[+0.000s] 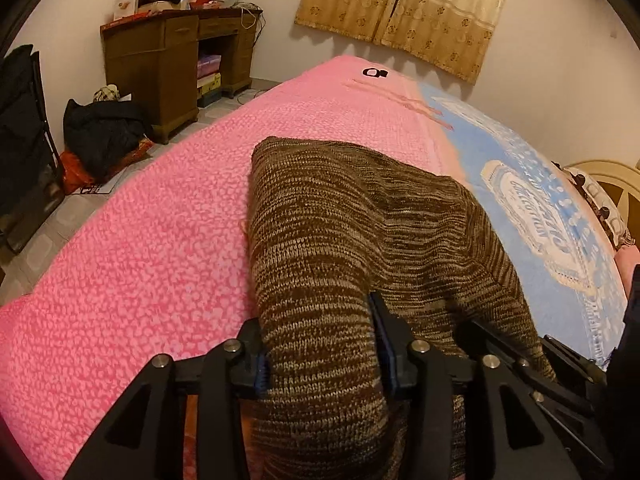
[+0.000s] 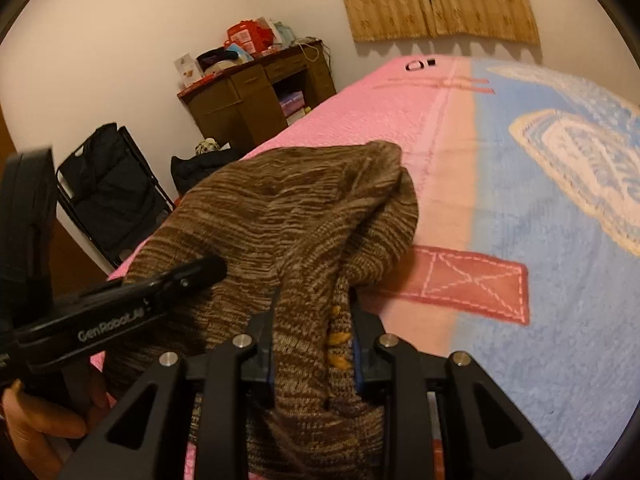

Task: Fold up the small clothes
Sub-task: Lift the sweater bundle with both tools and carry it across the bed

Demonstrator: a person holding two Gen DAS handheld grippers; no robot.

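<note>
Both tongs pinch the brown knit garment: left gripper and right gripper (its neighbour marked "GenRobot") over a pink-and-blue blanket. Beyond stand a wooden desk and tan curtains.

Pretty ordinary bedroom here. Plain off-white walls with warm, yellowish indoor light. A tan patterned curtain hangs closed on the far wall, just behind the end of the bed. The bed takes up most of the view, covered in a fuzzy blanket that's pink on one side and light blue with a white print on the other. In the corner there's a dark wooden desk with drawers, its top piled with red boxes, cards and other clutter. A black bag is slumped on the tiled floor near it, and a black folding chair stands against the wall.
</note>
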